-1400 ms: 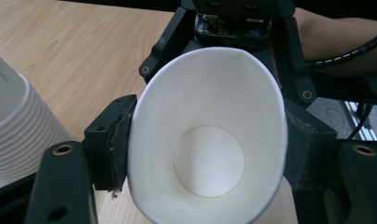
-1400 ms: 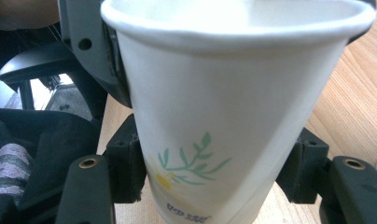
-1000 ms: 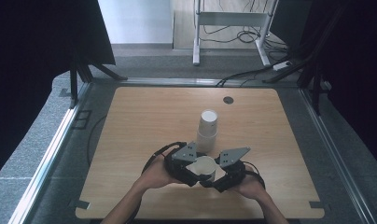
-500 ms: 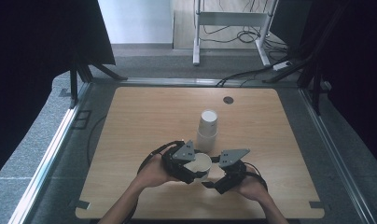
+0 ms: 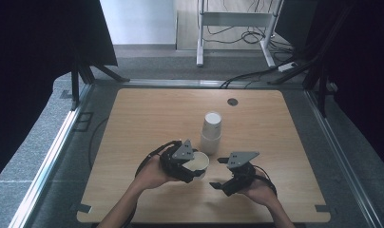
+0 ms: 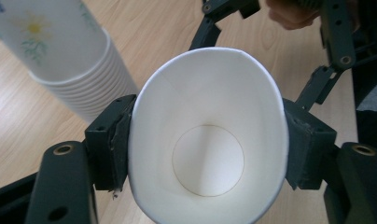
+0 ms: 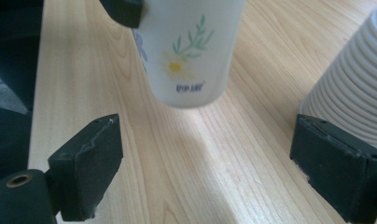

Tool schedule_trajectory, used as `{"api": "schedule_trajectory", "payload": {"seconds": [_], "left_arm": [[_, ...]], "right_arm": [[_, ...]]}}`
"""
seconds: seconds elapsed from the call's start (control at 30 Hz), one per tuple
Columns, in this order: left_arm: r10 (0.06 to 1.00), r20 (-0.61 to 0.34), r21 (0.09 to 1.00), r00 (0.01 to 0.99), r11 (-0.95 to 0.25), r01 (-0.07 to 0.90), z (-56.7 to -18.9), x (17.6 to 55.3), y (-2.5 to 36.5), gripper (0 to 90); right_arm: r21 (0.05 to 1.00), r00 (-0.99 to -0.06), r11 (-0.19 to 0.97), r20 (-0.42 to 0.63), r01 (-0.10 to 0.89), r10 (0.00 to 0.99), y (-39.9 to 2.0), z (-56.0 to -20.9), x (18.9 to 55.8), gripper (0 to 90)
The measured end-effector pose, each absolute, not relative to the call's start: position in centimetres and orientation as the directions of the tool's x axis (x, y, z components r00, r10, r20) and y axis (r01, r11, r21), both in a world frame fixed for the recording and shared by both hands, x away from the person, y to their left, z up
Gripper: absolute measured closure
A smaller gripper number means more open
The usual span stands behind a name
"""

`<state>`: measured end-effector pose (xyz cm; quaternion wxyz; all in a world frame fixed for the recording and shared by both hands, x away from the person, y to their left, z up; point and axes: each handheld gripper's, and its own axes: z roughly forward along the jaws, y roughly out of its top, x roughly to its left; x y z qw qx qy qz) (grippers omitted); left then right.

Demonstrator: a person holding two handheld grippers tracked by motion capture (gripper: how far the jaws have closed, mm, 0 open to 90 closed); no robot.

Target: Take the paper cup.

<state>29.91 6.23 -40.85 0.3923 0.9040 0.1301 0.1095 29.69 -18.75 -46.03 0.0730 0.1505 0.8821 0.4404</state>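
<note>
Holding the white paper cup with the flower print [image 6: 207,144] clamped in our left gripper [image 5: 187,164], squeezed oval so it stays put, above the wooden table [image 5: 133,123] near its front edge. Our right gripper [image 5: 228,173] has just been opening; its jaws stand apart with nothing between them, so we'd guess it just let go. The stack of white paper cups [image 5: 211,130] sits mid-table, just behind. Plenty of bare wood toward the left and right edges for moving.

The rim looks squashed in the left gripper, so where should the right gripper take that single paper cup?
Probably the cup wall near its base, which hangs free above the table, approached from the right gripper side; its jaws, just opened, are empty. The left gripper squeezes the rim oval.
</note>
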Motion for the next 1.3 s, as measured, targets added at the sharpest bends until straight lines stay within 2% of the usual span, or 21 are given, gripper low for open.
{"api": "schedule_trajectory", "payload": {"seconds": [0.5,1.3], "left_arm": [[0.448,0.102,0.725,0.888,-0.645,0.242,-41.3,31.3,8.6,28.2],[0.602,0.159,0.687,0.783,-0.636,0.35,-42.8,33.9,11.2,26.8]], "right_arm": [[0.791,-0.91,0.552,0.014,0.264,0.415,-20.2,-46.3,30.1,0.0],[0.784,-0.873,0.532,0.026,0.321,0.488,-22.7,-46.9,30.9,0.0]]}}
